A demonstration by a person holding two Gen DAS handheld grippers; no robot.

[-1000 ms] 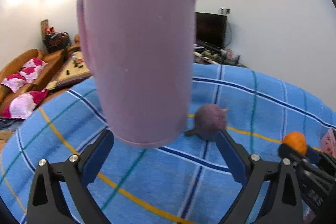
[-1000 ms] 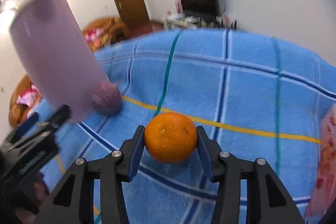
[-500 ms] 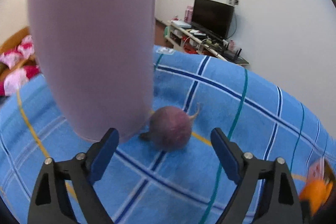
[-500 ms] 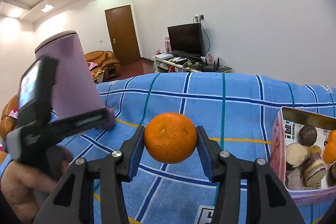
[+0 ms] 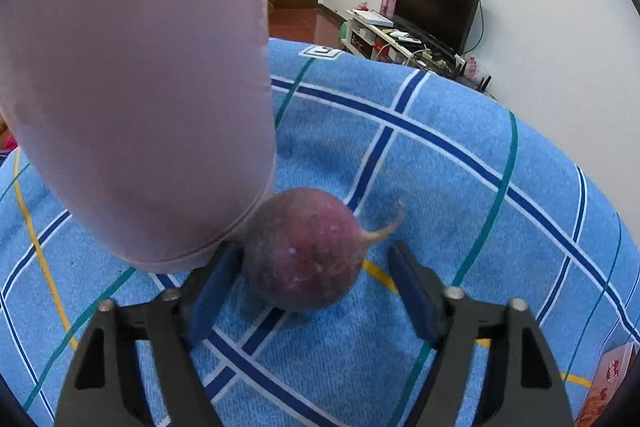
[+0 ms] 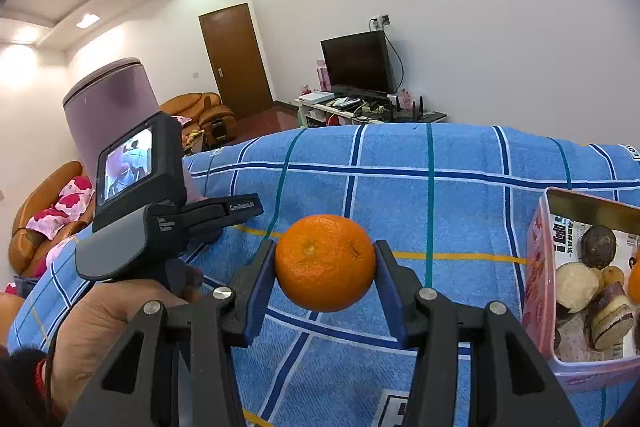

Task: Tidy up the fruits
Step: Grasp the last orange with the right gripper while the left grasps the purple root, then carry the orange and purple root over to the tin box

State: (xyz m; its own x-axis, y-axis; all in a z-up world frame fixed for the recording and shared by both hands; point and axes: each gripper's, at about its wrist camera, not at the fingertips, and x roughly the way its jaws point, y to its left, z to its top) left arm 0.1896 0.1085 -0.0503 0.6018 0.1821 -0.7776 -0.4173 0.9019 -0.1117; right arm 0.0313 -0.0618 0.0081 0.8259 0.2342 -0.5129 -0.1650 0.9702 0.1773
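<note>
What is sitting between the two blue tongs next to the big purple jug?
A round purple fruit sits on the cloth between the open left tongs, in the left wrist view.

White walls, brown door (image 6: 234,61), television (image 6: 357,63), orange sofa (image 6: 40,211).

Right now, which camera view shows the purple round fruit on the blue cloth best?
The left wrist view: the purple round fruit lies close and unobstructed, between the open fingers of the left hand-held gripper, beside the purple kettle. In the right wrist view, the fruit is not visible.

Black plastic gripper (image 6: 325,281), blue pads (image 6: 256,291) (silver screws), bare hand (image 6: 100,323)
</note>
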